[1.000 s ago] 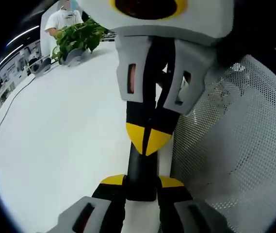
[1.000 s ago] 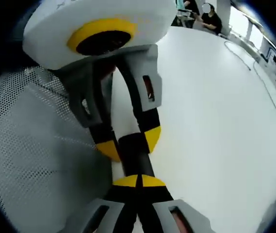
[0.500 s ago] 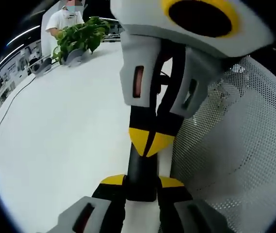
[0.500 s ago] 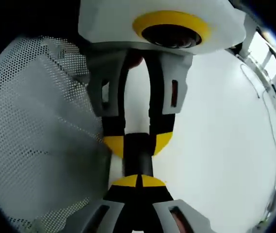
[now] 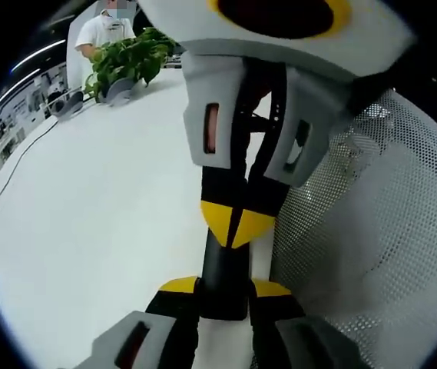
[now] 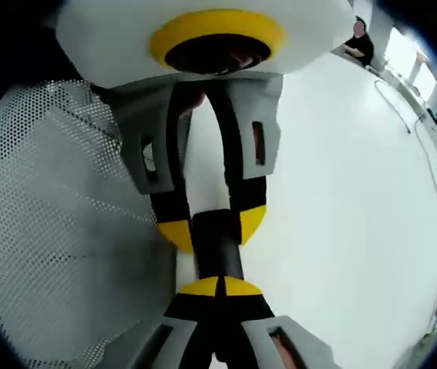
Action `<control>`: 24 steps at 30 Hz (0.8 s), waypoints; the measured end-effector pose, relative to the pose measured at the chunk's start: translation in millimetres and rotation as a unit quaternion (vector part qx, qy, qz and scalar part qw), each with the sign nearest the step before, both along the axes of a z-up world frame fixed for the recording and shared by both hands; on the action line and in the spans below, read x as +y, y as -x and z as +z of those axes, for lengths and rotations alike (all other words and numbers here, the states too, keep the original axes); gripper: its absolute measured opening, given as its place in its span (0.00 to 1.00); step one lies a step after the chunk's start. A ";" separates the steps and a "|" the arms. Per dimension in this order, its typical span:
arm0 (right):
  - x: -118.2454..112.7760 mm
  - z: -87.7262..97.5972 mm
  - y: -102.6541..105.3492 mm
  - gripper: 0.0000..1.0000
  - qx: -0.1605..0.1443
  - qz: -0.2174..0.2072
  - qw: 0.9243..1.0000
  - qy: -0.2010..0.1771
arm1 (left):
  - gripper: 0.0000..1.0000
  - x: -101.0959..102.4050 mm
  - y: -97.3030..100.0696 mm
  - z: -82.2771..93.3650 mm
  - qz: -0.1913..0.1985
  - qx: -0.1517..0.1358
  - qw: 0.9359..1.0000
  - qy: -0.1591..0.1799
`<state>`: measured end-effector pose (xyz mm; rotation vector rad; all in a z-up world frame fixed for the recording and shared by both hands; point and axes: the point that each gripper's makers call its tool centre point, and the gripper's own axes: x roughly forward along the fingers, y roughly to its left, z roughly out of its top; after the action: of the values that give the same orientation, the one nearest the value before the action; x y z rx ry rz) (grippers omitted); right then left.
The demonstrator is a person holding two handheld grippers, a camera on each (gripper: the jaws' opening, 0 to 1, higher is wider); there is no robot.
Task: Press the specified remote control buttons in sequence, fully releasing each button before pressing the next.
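Observation:
A slim black remote (image 5: 222, 269) stands between the yellow-tipped jaws of my left gripper (image 5: 224, 286), which is shut on its lower end. My right gripper (image 5: 237, 219) comes down from the top of the left gripper view. Its jaws are shut, with the joined yellow tips resting against the remote's upper end. In the right gripper view, my right gripper (image 6: 218, 286) has its tips together at the bottom. They touch the remote (image 6: 216, 254), held by my left gripper (image 6: 212, 227) from above. The remote's buttons are hidden.
Everything is over a white table (image 5: 103, 215). A white perforated mesh surface (image 5: 372, 254) curves close beside the grippers, also the mesh (image 6: 57, 254). A potted plant (image 5: 126, 61) and a seated person (image 5: 103, 31) are at the far edge. A cable (image 6: 425, 154) runs across the table.
My right gripper has rocked about its tips: its body swung right, then back left in the left gripper view. Its tips stayed on the remote. My left gripper has not moved.

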<state>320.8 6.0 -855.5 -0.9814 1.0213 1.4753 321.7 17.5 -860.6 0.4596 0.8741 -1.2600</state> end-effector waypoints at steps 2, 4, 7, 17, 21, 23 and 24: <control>0.3 -0.5 0.1 0.00 -0.002 0.007 1.000 0.011 | 0.25 0.0 -0.2 -0.1 0.000 0.000 1.000 0.000; -1.4 -0.7 -0.7 0.00 -0.006 0.016 1.000 0.016 | 0.25 -0.4 -0.6 -0.1 -0.002 -0.002 1.000 0.001; -1.3 -3.1 -1.3 0.00 -0.007 0.015 1.000 0.010 | 0.25 -0.8 -0.8 0.0 -0.001 0.000 1.000 0.000; -0.9 0.4 -2.3 0.00 0.000 -0.079 0.996 -0.049 | 0.25 -0.2 -0.6 -0.4 -0.003 -0.004 1.000 0.000; -0.1 9.6 -6.3 0.00 0.008 -0.125 0.989 -0.075 | 0.25 -0.2 0.3 -0.7 -0.005 -0.012 1.000 -0.005; -0.7 23.3 -6.2 0.00 0.024 -0.161 0.983 -0.091 | 0.25 0.0 0.7 -1.2 -0.012 -0.020 1.000 -0.011; 0.2 34.6 -8.2 0.00 0.020 -0.173 0.979 -0.109 | 0.25 0.5 1.2 -1.7 -0.021 -0.029 0.999 -0.018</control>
<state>329.0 6.2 -820.9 -0.5859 0.9793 1.2876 320.4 18.0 -862.2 0.5434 0.8443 -1.2648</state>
